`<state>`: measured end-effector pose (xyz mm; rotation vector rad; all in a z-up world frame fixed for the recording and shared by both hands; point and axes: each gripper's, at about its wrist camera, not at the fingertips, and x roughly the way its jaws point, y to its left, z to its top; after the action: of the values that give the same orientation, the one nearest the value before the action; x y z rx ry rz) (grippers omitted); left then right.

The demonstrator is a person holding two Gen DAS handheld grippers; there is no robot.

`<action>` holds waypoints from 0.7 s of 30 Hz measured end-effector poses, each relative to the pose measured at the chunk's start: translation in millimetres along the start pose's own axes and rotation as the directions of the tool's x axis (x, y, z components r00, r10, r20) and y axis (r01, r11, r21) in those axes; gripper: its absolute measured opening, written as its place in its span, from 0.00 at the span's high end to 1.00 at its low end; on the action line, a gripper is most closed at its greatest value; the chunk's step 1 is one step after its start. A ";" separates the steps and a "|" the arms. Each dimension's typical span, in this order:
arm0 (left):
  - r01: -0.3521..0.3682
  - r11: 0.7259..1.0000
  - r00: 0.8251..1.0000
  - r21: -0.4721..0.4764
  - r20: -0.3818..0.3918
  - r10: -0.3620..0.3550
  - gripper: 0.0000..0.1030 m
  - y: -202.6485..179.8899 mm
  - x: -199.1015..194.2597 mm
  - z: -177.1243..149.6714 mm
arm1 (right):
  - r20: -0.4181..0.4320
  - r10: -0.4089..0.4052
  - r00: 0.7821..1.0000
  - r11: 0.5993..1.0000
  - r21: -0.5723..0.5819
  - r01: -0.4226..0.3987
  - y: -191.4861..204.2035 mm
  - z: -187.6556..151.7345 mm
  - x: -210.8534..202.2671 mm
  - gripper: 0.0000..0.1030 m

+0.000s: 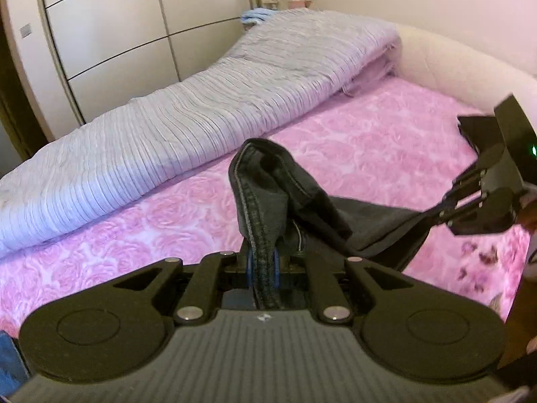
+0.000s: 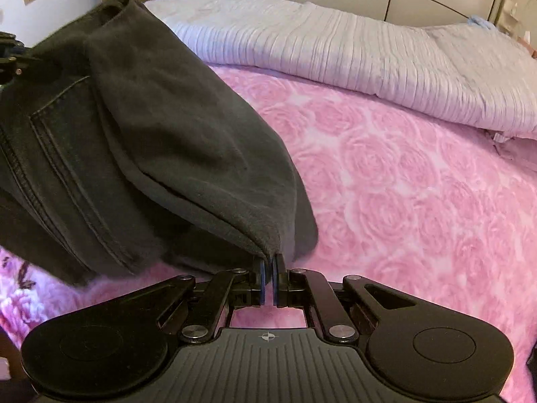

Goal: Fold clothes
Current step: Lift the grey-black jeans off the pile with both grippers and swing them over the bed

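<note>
Dark grey jeans (image 2: 141,127) are hanging above the bed, stretched between the two tools and sagging in the middle. Back pocket stitching is showing on the near-left panel in the right wrist view. In the left wrist view a seamed edge of the same jeans (image 1: 265,194) is rising in a fold straight ahead of the fingers.

Left hand-held gripper (image 1: 262,263) is clamping that seamed edge: denim is running between the blue pads, which are pressing on it from both sides. Right hand-held gripper (image 2: 268,268) is pinching a corner of the cloth, its blue pads nearly touching with only a thin layer of fabric between their tips. In the left wrist view the right hand-held gripper (image 1: 443,210) is appearing at the right edge, cloth pulled taut toward it.

Pink rose-patterned bedspread (image 2: 386,184) is lying beneath the garment, covering the bed. A pale lilac ribbed duvet (image 1: 174,131) is lying bunched in a long roll along the far side of the bed. White wardrobe doors (image 1: 110,30) are standing behind the duvet. A padded cream headboard (image 1: 453,57) is curving around the bed's end.
</note>
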<state>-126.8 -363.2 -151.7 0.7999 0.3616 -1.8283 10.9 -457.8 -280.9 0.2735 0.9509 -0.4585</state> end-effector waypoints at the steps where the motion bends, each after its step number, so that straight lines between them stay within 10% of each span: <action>1: -0.019 1.000 1.000 -0.011 0.010 0.019 0.91 4.2 -6.7 3.7 | 0.013 0.021 1.000 1.000 -0.007 -0.021 0.8 3.0 -5.3 0.98; 6: -0.179 0.983 0.981 -0.024 0.071 0.181 0.91 45.2 -59.4 23.8 | 0.113 0.133 0.985 0.987 -0.109 -0.121 56.3 35.3 -45.5 0.98; 11: -0.399 0.917 0.907 -0.011 0.145 0.396 0.92 102.1 -140.7 34.5 | 0.239 0.287 0.928 0.944 -0.236 -0.231 142.4 91.1 -77.9 0.98; 18: -0.620 0.781 0.761 0.075 0.301 0.575 0.92 146.6 -245.9 76.7 | 0.406 0.502 0.763 0.861 -0.315 -0.399 254.7 164.9 -130.4 0.99; 21: -0.653 0.744 0.732 0.139 0.366 0.574 0.91 137.5 -254.5 98.3 | 0.468 0.556 0.687 0.831 -0.322 -0.454 273.2 180.0 -156.4 0.99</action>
<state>19.0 -295.1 108.0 0.6889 -0.3358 -1.3253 196.4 -255.5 -43.9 0.2108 0.3119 0.0828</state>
